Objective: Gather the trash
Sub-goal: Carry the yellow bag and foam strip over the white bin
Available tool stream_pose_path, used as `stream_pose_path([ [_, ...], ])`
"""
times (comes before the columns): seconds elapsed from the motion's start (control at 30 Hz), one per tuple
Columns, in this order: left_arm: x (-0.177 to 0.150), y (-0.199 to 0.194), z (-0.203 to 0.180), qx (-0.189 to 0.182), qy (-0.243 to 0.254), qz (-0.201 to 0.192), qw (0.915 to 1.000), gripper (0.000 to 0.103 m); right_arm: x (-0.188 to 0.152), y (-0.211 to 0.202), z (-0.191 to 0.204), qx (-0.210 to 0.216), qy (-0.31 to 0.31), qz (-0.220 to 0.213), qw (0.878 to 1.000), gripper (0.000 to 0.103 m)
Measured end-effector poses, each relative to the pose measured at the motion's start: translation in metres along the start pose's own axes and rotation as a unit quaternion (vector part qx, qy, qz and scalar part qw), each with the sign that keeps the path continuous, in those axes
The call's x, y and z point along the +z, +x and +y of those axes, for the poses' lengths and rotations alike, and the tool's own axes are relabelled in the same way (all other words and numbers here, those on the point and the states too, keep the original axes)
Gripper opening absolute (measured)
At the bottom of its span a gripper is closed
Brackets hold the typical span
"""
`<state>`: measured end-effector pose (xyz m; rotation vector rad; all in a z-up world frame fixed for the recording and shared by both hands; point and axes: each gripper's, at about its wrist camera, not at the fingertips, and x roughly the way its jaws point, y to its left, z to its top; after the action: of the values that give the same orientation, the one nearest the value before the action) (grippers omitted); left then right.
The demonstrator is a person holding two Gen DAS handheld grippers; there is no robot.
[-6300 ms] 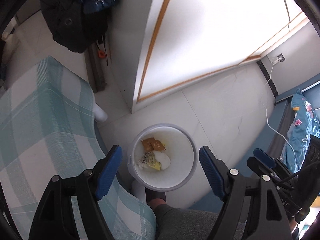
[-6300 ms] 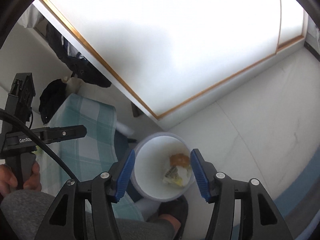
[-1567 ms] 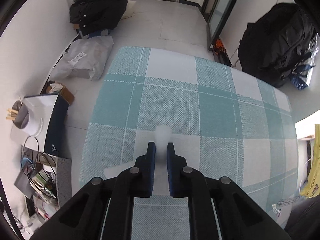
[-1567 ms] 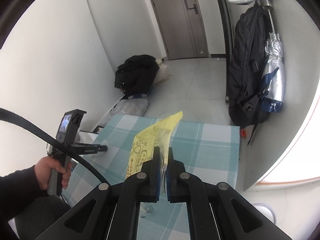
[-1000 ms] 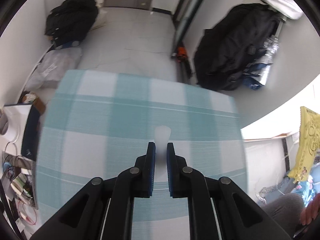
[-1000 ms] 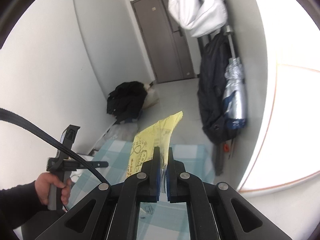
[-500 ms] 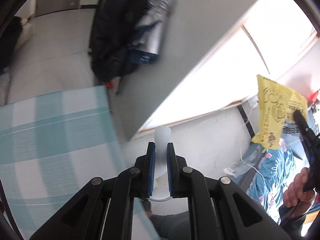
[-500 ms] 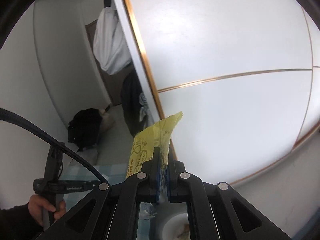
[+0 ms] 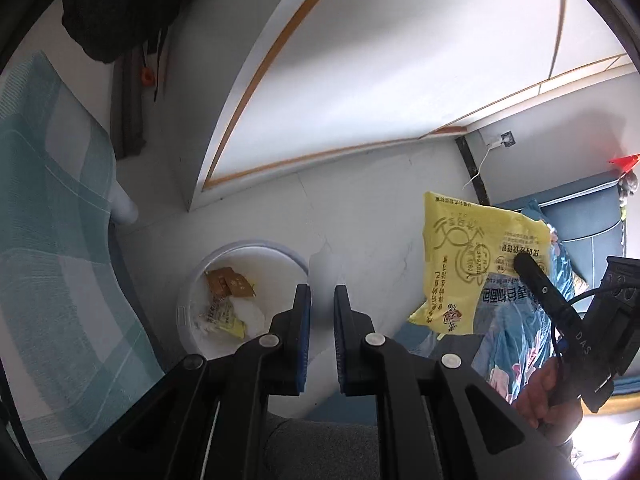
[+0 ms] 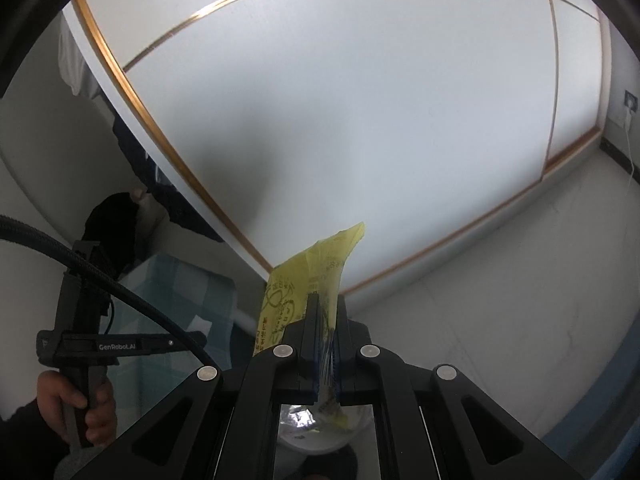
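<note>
In the left wrist view my left gripper (image 9: 321,294) is shut on a small white scrap of paper (image 9: 325,266) that sticks up past its blue pads. It hangs above the right rim of a round white bin (image 9: 256,245) on the floor, which has wrappers (image 9: 228,284) inside. Off to the right, the yellow wrapper (image 9: 472,264) is pinched by my right gripper (image 9: 530,270). In the right wrist view the right gripper (image 10: 326,304) is shut on that yellow wrapper (image 10: 308,276). The bin (image 10: 316,446) shows only partly below it. My left gripper (image 10: 192,336) is at the far left.
A table under a teal checked cloth (image 9: 48,240) stands left of the bin on a white leg (image 9: 124,208). A white wardrobe with gold trim (image 9: 360,60) fills the back. Blue floral bedding (image 9: 516,348) lies to the right, and the person's grey-clad knee (image 9: 320,452) is at the bottom.
Both grippers have swung away from the table and tipped down toward the floor bin. Each stays shut on its piece of trash; a few seconds earlier both stood open over the bin.
</note>
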<state>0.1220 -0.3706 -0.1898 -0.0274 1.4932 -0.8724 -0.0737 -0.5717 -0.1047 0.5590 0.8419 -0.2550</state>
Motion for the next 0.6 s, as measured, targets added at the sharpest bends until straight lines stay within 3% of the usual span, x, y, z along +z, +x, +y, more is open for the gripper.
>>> stream_pose_path([
  [0.3,0.013,0.06,0.013,0.01,-0.02,0.074,0.997,0.008,-0.048,0.091,-0.012,-0.007,0.013,0.1,0.995,0.004],
  [0.6,0.012,0.089,0.019,0.035,-0.051,0.123,0.9905,0.009,-0.083,0.158,-0.005,-0.01,0.018,0.171,0.985,0.004],
])
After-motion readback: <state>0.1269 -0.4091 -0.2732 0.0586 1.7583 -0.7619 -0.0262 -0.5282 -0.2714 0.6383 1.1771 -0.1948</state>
